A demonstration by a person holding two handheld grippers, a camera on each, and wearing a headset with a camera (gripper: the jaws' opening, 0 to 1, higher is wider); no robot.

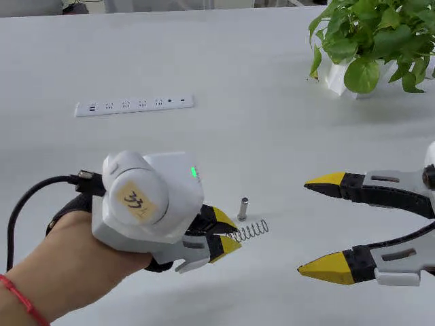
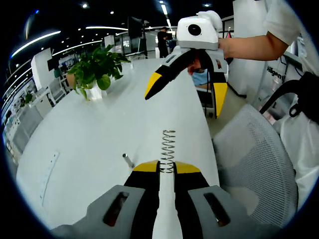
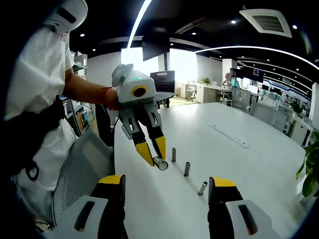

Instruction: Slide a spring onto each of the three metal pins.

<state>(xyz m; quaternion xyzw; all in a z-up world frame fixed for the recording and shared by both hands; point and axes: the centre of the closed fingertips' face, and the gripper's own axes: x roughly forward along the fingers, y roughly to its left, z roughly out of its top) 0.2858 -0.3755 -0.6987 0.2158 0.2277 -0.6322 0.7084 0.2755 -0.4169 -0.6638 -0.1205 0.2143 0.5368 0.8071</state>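
Spring [image 2: 168, 149] is pinched by one end in my left gripper [image 2: 167, 167], lying level just beside the bare pin [image 1: 242, 208]; my right gripper [image 1: 303, 227] hangs spread wide, empty. I'd square the free end over the pin's top before sliding

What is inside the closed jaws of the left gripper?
One end of a spring is pinched in the left gripper; the rest sticks out forward. The jaws cover the pinched coils.
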